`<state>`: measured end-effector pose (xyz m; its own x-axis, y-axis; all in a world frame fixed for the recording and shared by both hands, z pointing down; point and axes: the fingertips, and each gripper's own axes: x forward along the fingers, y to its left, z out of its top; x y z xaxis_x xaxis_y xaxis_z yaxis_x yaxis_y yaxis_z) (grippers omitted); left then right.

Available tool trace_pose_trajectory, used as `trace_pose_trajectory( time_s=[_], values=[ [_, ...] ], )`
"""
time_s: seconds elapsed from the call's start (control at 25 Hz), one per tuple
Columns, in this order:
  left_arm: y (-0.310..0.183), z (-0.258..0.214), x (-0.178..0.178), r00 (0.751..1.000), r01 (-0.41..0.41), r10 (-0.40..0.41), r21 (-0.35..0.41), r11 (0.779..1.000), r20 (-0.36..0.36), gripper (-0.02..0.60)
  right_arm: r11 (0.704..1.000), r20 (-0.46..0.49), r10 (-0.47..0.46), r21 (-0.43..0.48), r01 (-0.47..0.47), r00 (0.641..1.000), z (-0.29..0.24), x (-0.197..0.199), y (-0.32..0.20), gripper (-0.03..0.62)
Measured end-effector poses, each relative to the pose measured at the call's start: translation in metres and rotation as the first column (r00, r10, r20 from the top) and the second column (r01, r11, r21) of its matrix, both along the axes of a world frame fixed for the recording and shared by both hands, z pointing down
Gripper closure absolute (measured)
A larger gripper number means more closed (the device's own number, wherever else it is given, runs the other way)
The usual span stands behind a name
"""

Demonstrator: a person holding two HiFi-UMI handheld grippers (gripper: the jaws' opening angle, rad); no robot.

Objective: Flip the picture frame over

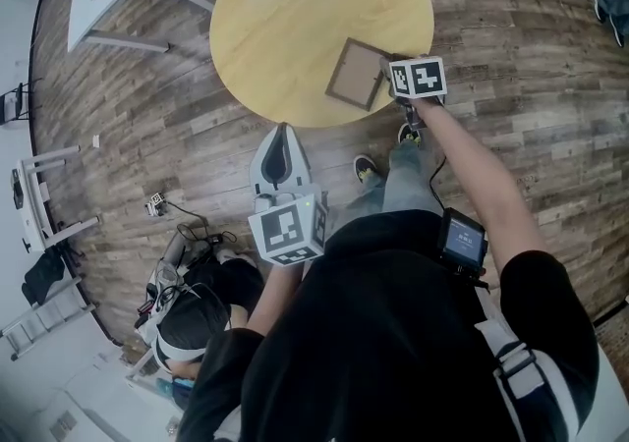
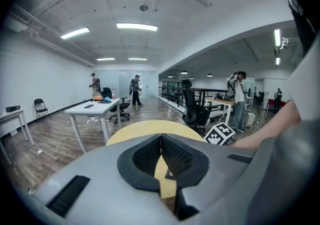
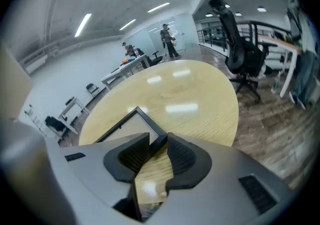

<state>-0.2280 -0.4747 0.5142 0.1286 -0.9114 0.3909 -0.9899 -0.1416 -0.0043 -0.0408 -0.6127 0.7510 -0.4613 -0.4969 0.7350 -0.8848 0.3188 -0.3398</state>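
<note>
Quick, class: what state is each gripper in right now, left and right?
Left gripper: closed, holding nothing.
Right gripper: open, its fingers either side of the picture frame corner, apparently not clamping it.

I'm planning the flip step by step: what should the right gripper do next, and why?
Probably close the right gripper on the edge of the picture frame: it lies flat on the table, that edge between the parted jaws.
</note>
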Motion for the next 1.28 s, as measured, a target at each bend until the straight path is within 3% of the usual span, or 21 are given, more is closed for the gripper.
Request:
trace_pose_trajectory(
  time_s=[0.08, 0.16, 0.36, 0.44, 0.56, 0.72, 0.88, 1.04, 1.16, 1.2, 1.28],
  values=[
    [0.001, 0.003, 0.002, 1.000, -0.007, 0.007, -0.007, 1.000, 0.001, 0.560, 0.993, -0.111, -0.089, 0.071, 0.097, 0.990, 0.000, -0.004, -0.003, 0.484],
    [0.000, 0.004, 0.002, 1.000, -0.010, 0.010, -0.012, 1.000, 0.002, 0.559, 0.966, -0.232, -0.189, 0.129, 0.223, 0.954, -0.001, -0.014, -0.005, 0.504],
    [-0.002, 0.005, 0.001, 1.000, -0.011, 0.011, -0.010, 1.000, 0.001, 0.558, 0.828, -0.533, -0.393, 0.150, 0.540, 0.749, 0.002, -0.040, -0.002, 0.573],
    [-0.003, 0.004, 0.000, 1.000, -0.010, 0.010, -0.008, 1.000, 0.000, 0.559, 0.791, -0.578, -0.432, 0.126, 0.599, 0.692, 0.006, -0.046, -0.002, 0.574],
    [-0.001, 0.002, -0.001, 1.000, -0.005, 0.005, 0.000, 1.000, -0.002, 0.558, 0.759, -0.581, -0.475, 0.110, 0.642, 0.661, 0.004, -0.055, -0.001, 0.574],
    [-0.001, -0.003, -0.002, 1.000, -0.005, 0.005, 0.017, 1.000, -0.008, 0.558, 0.711, -0.527, -0.473, 0.246, 0.659, 0.706, -0.045, -0.086, -0.001, 0.574],
    [-0.005, -0.015, 0.002, 1.000, -0.015, 0.016, 0.053, 0.998, -0.014, 0.560, 0.601, -0.486, -0.484, 0.420, 0.680, 0.728, -0.125, -0.120, 0.012, 0.574],
    [-0.007, -0.037, 0.005, 0.999, -0.022, 0.026, 0.112, 0.993, -0.036, 0.559, 0.513, -0.399, -0.463, 0.608, 0.606, 0.792, -0.224, -0.134, 0.034, 0.574],
    [-0.006, -0.056, 0.008, 0.998, -0.031, 0.041, 0.158, 0.987, -0.057, 0.559, 0.500, -0.295, -0.409, 0.719, 0.483, 0.863, -0.292, -0.120, 0.050, 0.574],
    [-0.006, -0.063, 0.009, 0.997, -0.033, 0.045, 0.172, 0.984, -0.064, 0.560, 0.510, -0.250, -0.385, 0.745, 0.430, 0.889, -0.309, -0.113, 0.054, 0.574],
    [-0.006, -0.073, 0.011, 0.996, -0.039, 0.054, 0.195, 0.980, -0.075, 0.560, 0.560, -0.140, -0.319, 0.770, 0.306, 0.937, -0.331, -0.092, 0.063, 0.574]
  ],
)
